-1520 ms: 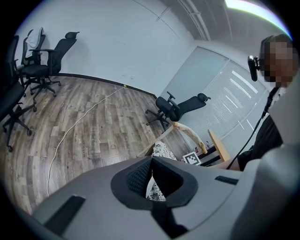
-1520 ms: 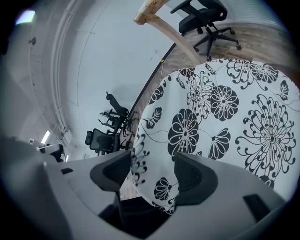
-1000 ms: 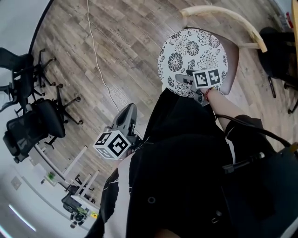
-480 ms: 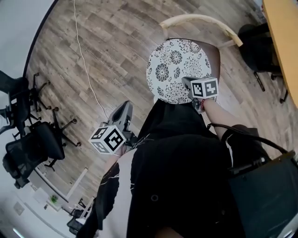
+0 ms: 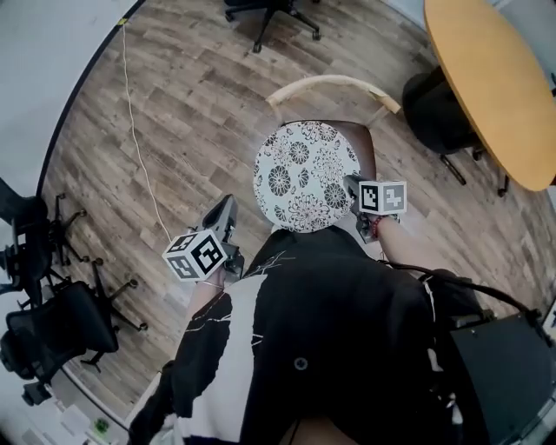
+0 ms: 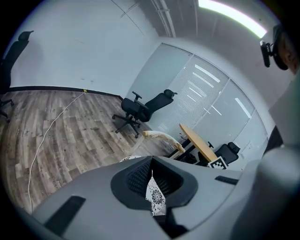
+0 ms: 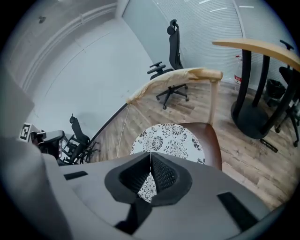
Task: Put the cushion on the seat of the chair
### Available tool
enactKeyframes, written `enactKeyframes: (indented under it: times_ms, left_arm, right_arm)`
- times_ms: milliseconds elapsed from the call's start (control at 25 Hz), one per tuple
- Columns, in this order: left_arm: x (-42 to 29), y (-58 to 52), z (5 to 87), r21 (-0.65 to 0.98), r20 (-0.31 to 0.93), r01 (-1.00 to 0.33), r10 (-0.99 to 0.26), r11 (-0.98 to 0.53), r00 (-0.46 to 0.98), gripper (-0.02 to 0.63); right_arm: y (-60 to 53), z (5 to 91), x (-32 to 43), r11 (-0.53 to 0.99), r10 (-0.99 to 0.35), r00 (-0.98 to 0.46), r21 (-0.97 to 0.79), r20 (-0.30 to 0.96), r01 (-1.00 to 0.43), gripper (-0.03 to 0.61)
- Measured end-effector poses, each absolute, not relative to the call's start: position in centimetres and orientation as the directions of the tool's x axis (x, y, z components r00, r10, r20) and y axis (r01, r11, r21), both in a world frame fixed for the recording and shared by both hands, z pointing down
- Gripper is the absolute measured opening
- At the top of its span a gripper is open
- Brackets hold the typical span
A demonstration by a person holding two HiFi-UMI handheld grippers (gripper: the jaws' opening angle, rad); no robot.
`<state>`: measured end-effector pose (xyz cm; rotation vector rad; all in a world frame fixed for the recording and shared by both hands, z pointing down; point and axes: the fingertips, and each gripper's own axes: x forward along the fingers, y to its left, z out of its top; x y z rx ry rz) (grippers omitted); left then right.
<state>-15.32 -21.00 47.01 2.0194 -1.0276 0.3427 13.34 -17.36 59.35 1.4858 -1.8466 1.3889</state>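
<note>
Grey-brown wood plank floor [image 5: 191, 113] fills the room, and a thin white cable [image 5: 133, 130] trails across it from the white wall [image 6: 70, 47]. A black office chair [image 5: 271, 10] stands at the far end, in front of a glass partition with blinds [image 6: 206, 93]. 2 more black office chairs [image 5: 52, 330] crowd the left edge. A rounded wooden desk [image 5: 491, 87] sits at the right, with a black chair [image 5: 434, 113] tucked partly under it. A ceiling light strip [image 6: 229, 16] glows overhead.
</note>
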Motion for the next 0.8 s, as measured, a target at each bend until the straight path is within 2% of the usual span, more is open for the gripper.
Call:
enactKeyframes:
  times_ms: [200,400,600,800]
  left_arm:
    - [-12.4,-22.5,44.8,0.584,0.488,-0.714,-0.537,-0.385,0.688,0.014]
    - [-10.1,-24.0,40.5,0.576,0.395,-0.652,-0.531,-0.493,0.750,0.014]
    - [-10.2,-24.4,39.4,0.567,0.383,-0.650,-0.537,-0.505,0.752,0.014]
    - [-11.4,-23.3,40.1,0.550,0.419,-0.672,-0.532,-0.496,0.736,0.014]
  right_arm:
    - [-17.5,54.5,15.8,-0.069,-0.578,-0.297,-0.408,0.760,-0.911,0.018]
    - [-18.7,46.4,15.5,-0.021,-0.717,-0.330,-0.493,0.614,-0.870,0.017]
    - [-19.4,41.0,15.9,0.085,-0.785,-0.348,-0.467,0.513,-0.880,0.017]
    - [-18.8,39.1,16.5,0.107,-0.811,-0.333,-0.438,0.481,-0.893,0.015]
